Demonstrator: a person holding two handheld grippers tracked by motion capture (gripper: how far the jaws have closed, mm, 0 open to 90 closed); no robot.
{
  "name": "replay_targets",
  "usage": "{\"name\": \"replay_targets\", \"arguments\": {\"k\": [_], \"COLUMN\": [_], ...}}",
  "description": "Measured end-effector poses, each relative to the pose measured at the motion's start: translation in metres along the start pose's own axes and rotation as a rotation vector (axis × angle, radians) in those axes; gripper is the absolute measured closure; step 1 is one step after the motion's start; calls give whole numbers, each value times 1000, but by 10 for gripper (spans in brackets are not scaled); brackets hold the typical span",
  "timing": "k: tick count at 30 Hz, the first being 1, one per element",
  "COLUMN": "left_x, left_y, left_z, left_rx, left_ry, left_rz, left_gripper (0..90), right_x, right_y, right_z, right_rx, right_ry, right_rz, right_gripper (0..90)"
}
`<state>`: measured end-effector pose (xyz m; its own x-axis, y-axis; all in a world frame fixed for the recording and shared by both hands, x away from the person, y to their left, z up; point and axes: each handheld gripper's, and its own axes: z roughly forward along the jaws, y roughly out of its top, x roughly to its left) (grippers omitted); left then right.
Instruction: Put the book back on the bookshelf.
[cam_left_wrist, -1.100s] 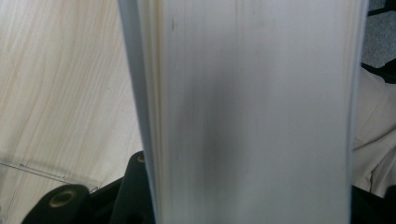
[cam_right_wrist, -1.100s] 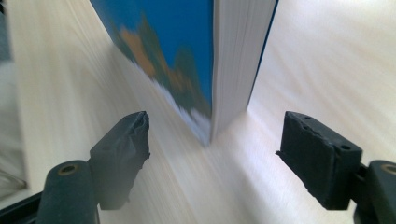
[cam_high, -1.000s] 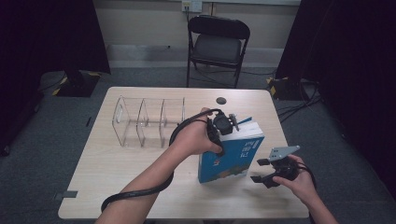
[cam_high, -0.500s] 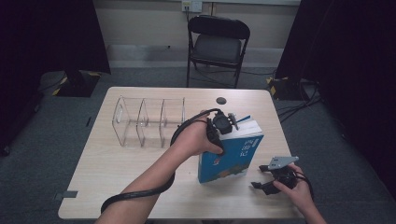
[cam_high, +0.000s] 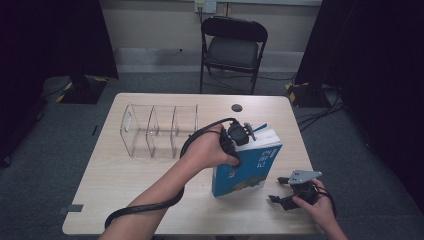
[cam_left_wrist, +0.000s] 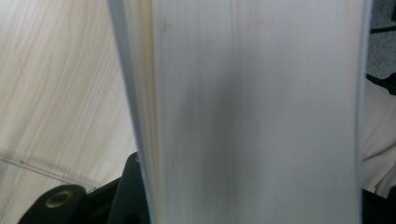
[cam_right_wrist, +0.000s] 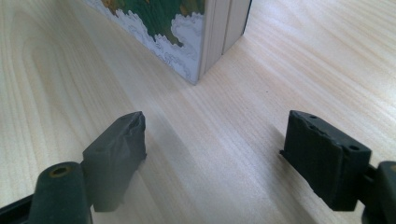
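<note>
The blue-covered book (cam_high: 248, 165) stands upright on its lower edge a little right of the middle of the light wooden table (cam_high: 125, 185), front cover toward the near side and page block toward 1 o'clock. From above, the left gripper (cam_high: 239, 135) sits on the book's top edge under the person's left hand (cam_high: 207, 150), clamped across the book's thickness; its jaws have just been closing a little further, with the book between them. The left gripper view adds what the high view hides: the pale fore-edge of the pages (cam_left_wrist: 252, 112) runs top to bottom right in front of the lens, with one black jaw base at 7 o'clock and bare tabletop at 9 o'clock.

The right gripper (cam_high: 287, 192) lies low at 4 o'clock from the book, near its lower right corner but apart from it, in the right hand (cam_high: 315, 205). Its own view shows both black jaws spread wide with nothing but wood grain between them, and at 12 o'clock the book's bottom corner (cam_right_wrist: 201, 42), where a green picture with white cloud shapes is printed on the cover.

Further out, at 10 o'clock from the book, a clear acrylic divider rack (cam_high: 157, 130) stands on the table. A small black disc (cam_high: 237, 107) lies at 12 o'clock near the far edge, and a black folding chair (cam_high: 232, 47) stands beyond the table.
</note>
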<state>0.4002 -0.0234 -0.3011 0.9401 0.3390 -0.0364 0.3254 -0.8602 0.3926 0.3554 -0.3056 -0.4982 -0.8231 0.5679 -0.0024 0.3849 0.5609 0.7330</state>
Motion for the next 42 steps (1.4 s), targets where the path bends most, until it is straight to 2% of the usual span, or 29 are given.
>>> {"name": "replay_targets", "arguments": {"k": [3,6,10,13,14,15,20,24,32,35,42], "left_x": [1,3,4,6,6,7,9,12,20,24,31], "left_y": [0,-3,-7,-10,-11,-12,-17,-21,-34,-39,-50], "left_z": [-1,-2,-5,-8,-9,-10,-14,-20,-30,-33,-41], "left_rx": [7,1,-2,12,10,12,19,45,49,42,39], "left_ry": [11,1,-3,-9,-13,-12,-16,-12,13,9,30], "left_rz": [-7,-34,-44,-53,-70,-59,-82,-92,-164,-191,-214], "left_gripper": [611,614,615,616,617,616,617,617,618,618,618], "right_x": [1,1,1,1,1,1,1,1,1,1,1], "right_y": [-1,-2,-2,-2,-2,-2,-2,-2,-2,-2,-2], "right_z": [1,0,0,0,0,0,0,0,0,0,0], "right_rx": [-13,-11,-11,-11,-11,-11,-11,-12,-11,-11,-11], "right_ry": [-6,-10,-8,-8,-8,-8,-8,-8,-8,-7,-7], "right_rz": [3,5,4,3,3,3,3,3,4,3,3], "right_gripper": [198,198,198,197,197,197,197,197,197,197,197]}}
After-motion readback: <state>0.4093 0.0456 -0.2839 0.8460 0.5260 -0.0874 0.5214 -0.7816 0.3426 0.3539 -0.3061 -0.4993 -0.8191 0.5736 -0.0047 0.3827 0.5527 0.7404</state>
